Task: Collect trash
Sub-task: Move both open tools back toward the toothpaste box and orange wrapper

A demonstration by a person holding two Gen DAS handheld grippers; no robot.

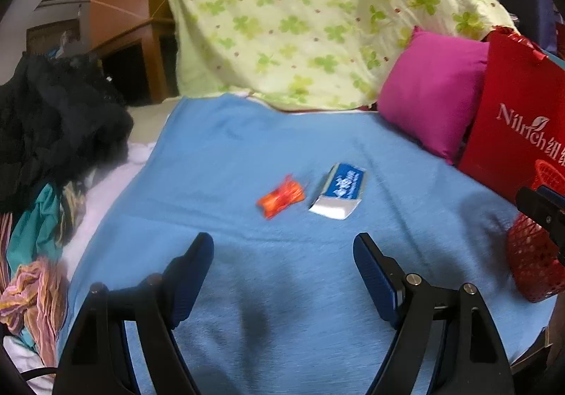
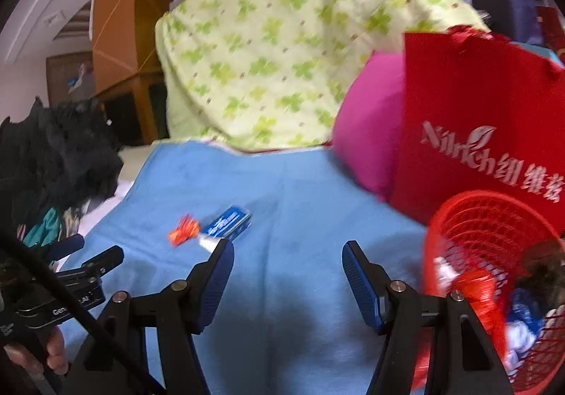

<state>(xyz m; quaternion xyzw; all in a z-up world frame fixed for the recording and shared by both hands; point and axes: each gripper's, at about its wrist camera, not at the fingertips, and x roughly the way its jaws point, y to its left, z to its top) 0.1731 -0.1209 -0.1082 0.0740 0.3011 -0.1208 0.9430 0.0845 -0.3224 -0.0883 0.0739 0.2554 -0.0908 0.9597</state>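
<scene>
Two pieces of trash lie on the blue blanket (image 1: 282,289): a crumpled orange wrapper (image 1: 280,197) and, to its right, a blue-and-white packet (image 1: 339,190). My left gripper (image 1: 284,253) hovers just short of them, open, with nothing between its fingers. In the right wrist view the orange wrapper (image 2: 182,231) and the blue packet (image 2: 227,223) lie ahead to the left. My right gripper (image 2: 286,253) is open and empty. A red mesh basket (image 2: 494,236) lies tilted at its right side, with several scraps inside. The left gripper (image 2: 88,271) shows at the far left, held by a hand (image 2: 53,352).
A magenta pillow (image 1: 430,91) and a red printed bag (image 1: 515,119) stand at the back right. A green clover quilt (image 1: 300,24) is heaped behind. Dark clothes (image 1: 53,119) and striped fabrics (image 1: 35,296) pile up at the left. The red basket (image 1: 533,261) edges in at right.
</scene>
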